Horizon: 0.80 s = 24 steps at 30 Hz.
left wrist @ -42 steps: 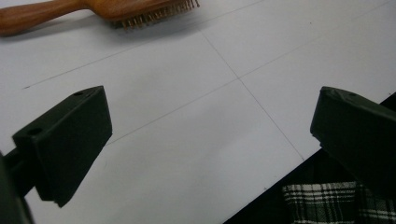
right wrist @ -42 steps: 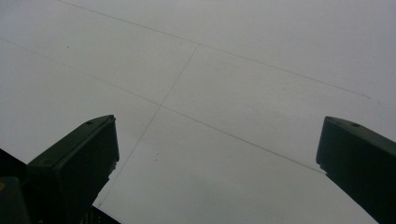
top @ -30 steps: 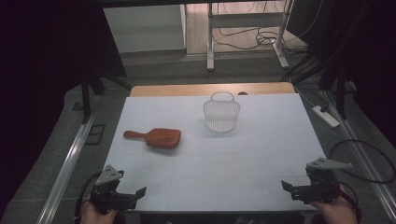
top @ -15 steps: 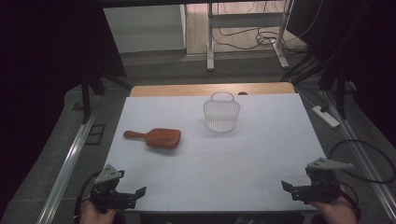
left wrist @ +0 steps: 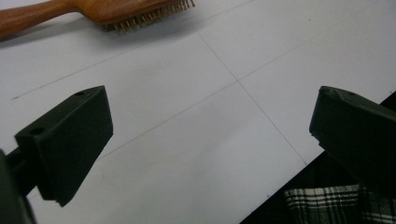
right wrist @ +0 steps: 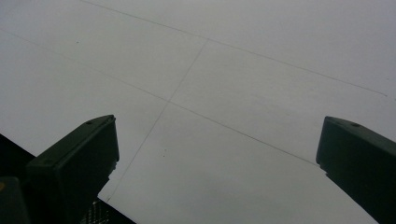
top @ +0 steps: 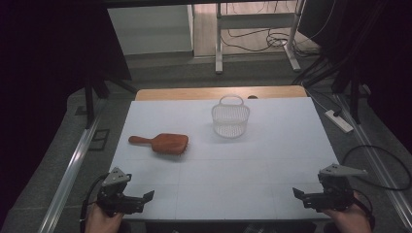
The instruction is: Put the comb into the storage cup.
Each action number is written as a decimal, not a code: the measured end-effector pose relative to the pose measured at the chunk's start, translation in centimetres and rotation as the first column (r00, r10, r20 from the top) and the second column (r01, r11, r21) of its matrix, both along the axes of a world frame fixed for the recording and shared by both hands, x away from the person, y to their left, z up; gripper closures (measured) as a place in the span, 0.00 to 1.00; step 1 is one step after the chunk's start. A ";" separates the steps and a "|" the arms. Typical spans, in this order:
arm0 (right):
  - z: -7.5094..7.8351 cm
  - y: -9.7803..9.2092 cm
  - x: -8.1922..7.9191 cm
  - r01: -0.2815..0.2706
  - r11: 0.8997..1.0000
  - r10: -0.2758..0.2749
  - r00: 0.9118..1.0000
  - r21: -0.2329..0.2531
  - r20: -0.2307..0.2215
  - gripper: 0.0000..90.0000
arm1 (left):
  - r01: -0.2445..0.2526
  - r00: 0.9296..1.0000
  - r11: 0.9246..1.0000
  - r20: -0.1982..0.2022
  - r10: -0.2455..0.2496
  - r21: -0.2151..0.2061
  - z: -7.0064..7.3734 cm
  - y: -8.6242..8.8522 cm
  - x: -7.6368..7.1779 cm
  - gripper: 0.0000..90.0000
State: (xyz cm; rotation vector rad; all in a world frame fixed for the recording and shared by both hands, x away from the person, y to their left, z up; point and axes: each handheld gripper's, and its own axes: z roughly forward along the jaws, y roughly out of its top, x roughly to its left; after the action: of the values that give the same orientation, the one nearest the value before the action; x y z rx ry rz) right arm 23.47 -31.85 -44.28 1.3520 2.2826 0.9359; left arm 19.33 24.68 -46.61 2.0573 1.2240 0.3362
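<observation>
Comparing this moment with the high view of a second ago, nothing has shifted; the left hand-held gripper and the right hand-held gripper sit at the same near corners of the desk, so I judge the work has not begun and the first reach is yet to come; both are released, the jaws of each standing wide apart over bare white surface in the gripper views, holding nothing; the wooden hairbrush lies flat on the left half of the desk, well apart from both grippers, handle pointing to the left edge and the broad head toward the middle; in the left gripper view the hairbrush shows its bristles turned down against the surface, the warm brown back uppermost and smooth; the white wire basket stands upright toward the far edge, right of the brush and apart from it, its handle raised; the left gripper is the nearer to the brush, so it likely takes it
</observation>
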 end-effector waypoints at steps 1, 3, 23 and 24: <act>0.0 0.0 0.0 -0.002 1.000 0.002 1.000 0.000 -0.001 0.00 | 0.001 1.000 1.000 0.003 -0.001 0.002 0.0 0.0 0.1 0.00; 0.0 0.1 0.0 -0.002 1.000 0.002 1.000 -0.002 0.000 0.00 | 0.008 1.000 1.000 0.009 -0.008 0.000 0.0 0.0 0.3 0.00; 0.0 0.1 0.0 -0.006 1.000 0.006 1.000 -0.007 -0.005 0.00 | 0.014 1.000 1.000 -0.007 -0.015 -0.028 0.1 0.6 2.7 0.01; 0.0 0.1 0.0 -0.006 1.000 0.006 1.000 -0.007 -0.005 0.00 | 0.016 1.000 0.999 -0.007 -0.016 -0.030 0.1 0.6 2.9 0.00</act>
State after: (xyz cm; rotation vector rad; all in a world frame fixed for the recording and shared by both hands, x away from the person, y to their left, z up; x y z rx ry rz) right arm 23.50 -31.74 -44.30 1.3471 2.2927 0.9264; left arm 22.20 25.24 -46.50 2.0430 1.2094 0.3017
